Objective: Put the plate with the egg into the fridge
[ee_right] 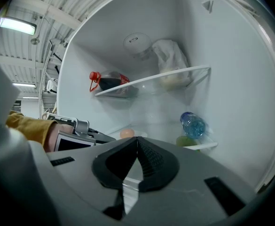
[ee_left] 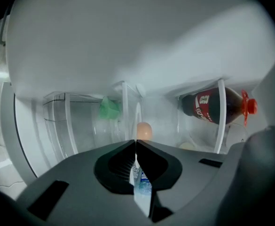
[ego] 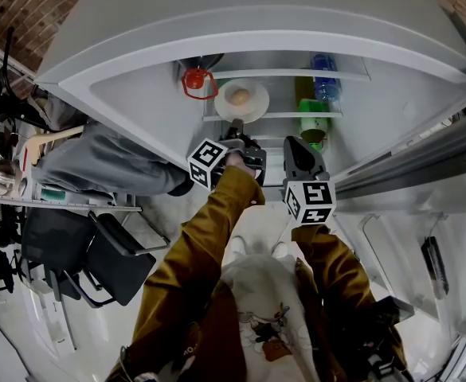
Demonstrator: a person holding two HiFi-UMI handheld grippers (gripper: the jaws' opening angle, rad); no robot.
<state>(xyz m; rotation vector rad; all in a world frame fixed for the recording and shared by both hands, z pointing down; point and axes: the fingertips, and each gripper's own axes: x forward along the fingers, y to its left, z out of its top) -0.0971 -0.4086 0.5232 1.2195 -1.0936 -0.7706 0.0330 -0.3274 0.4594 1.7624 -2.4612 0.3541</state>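
The open fridge (ego: 129, 106) is seen with its clear shelves; on the upper shelf (ee_right: 175, 74) a dark cola bottle (ee_right: 113, 83) is laid on its side, and lower at the right a blue water bottle (ee_right: 193, 125) is lodged. The left gripper (ee_left: 136, 142) is reached into the fridge, its jaws closed on the near rim of the white plate (ego: 225, 107), which is held level at the middle shelf (ego: 292, 116). The right gripper (ee_right: 137, 139) is kept just beside it, jaws pressed together on nothing. The egg (ego: 239, 96) is carried on the plate's middle
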